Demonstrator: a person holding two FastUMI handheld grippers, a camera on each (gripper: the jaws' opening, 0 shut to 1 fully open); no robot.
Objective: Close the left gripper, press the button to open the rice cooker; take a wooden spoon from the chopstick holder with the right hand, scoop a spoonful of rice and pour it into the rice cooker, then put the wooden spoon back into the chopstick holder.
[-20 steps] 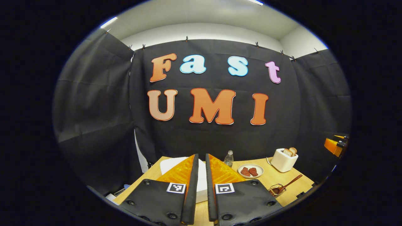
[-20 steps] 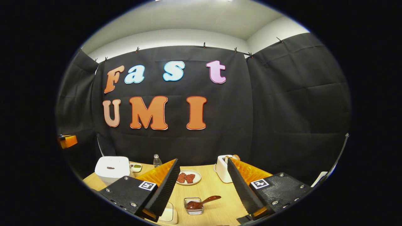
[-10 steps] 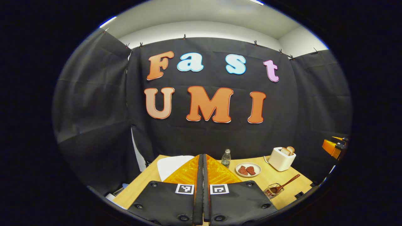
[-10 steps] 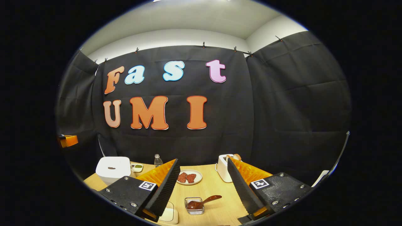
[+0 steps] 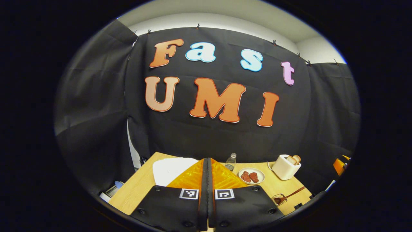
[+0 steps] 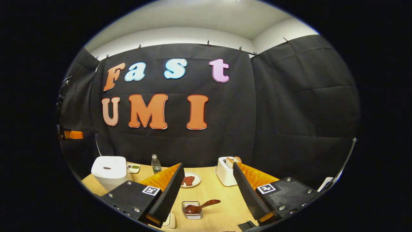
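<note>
- Broadly, the wooden table (image 6: 222,216) carries every item of the task and lies below and ahead of both grippers.
- Rice cooker (image 6: 109,170): a white, square-cornered body at the table's left side in the right gripper view, lid down, with a small dark mark on its top. In the left gripper view its white lid (image 5: 169,167) sits directly ahead of and just beyond the closed fingers, slightly to their left.
- Left gripper (image 5: 207,193): jaws fully together, fingers meeting along one seam, nothing held between them. It is judged the nearer of the two to the cooker, and its long axis points almost straight at the lid, so a short forward and downward press would reach the button.
- Right gripper (image 6: 209,193): jaws spread wide, holding nothing, held above the table.
- Toaster (image 6: 225,172): white, at the far side of the table, with bread in its slots.
- Plate (image 6: 190,180): holds reddish food, partly behind one finger of the right gripper.
- Chopstick holder (image 6: 192,210): a small clear container directly between and below the right gripper's open fingers.
- Wooden spoon (image 6: 202,206): bowl resting in the holder, handle angled up to the right.
- Water bottle (image 6: 156,164): upright near the back wall.
</note>
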